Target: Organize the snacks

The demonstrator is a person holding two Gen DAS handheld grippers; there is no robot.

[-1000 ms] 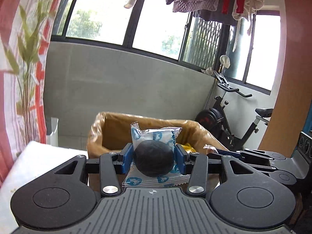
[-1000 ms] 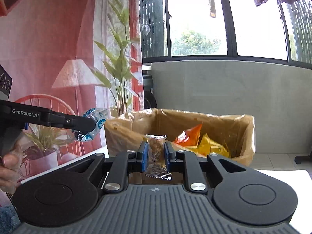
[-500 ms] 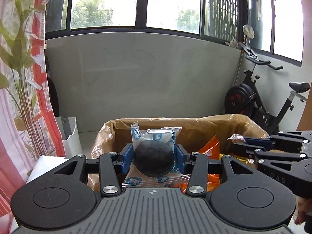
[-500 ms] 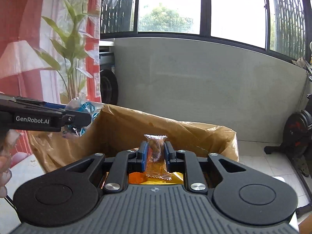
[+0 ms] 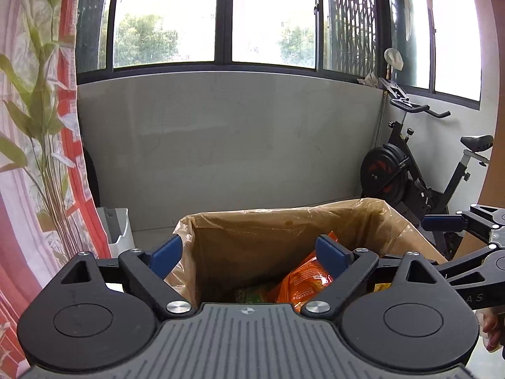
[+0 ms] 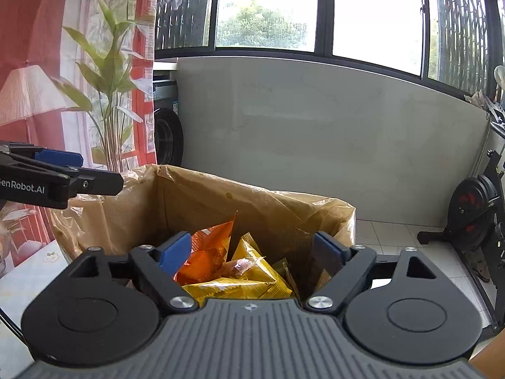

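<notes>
Both jaws just opened: left gripper (image 5: 251, 252) and right gripper (image 6: 252, 249) now empty over the lined box (image 6: 195, 189), their 2 snacks gone from between the pads, presumably dropped among the packets (image 6: 240, 274) inside.

Daylight poured through the tall dark-framed glass windows (image 5: 271, 15) across the top of both frames, overexposed to white. Fisheye bending curved the edges; the foreground stayed sharp, dim and shadowed.

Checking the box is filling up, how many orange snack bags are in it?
1: the orange snack bag leans left in the lined box, beside yellow packets. Others may be buried.
</notes>
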